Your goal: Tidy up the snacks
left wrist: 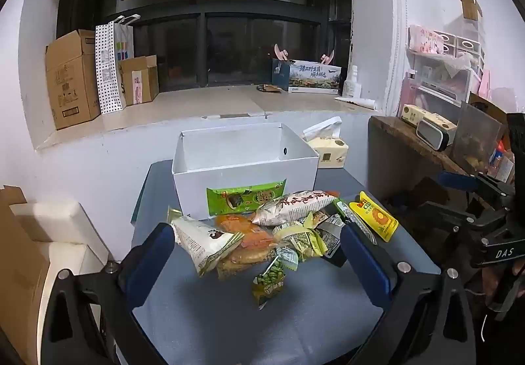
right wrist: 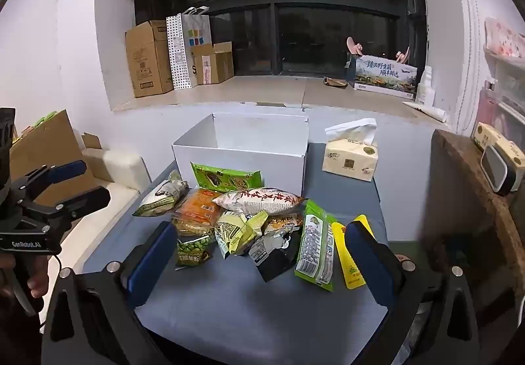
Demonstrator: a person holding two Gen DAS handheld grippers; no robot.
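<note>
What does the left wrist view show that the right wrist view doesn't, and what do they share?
Only the left wrist view: the right gripper at its right edge and clear drawers by the wall. Only the right wrist view: the left gripper at its left edge and a long green packet, back up. Both: the white box, snack pile, tissue pack, each view's own gripper open.

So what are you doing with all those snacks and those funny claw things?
A person holds a claw in each hand. The left gripper and the right gripper are both open and holding nothing, hovering near a pile of snack packets on the blue-grey table. Behind the pile stands a white box, open on top, with nothing seen inside. No snack has been picked up yet.
</note>
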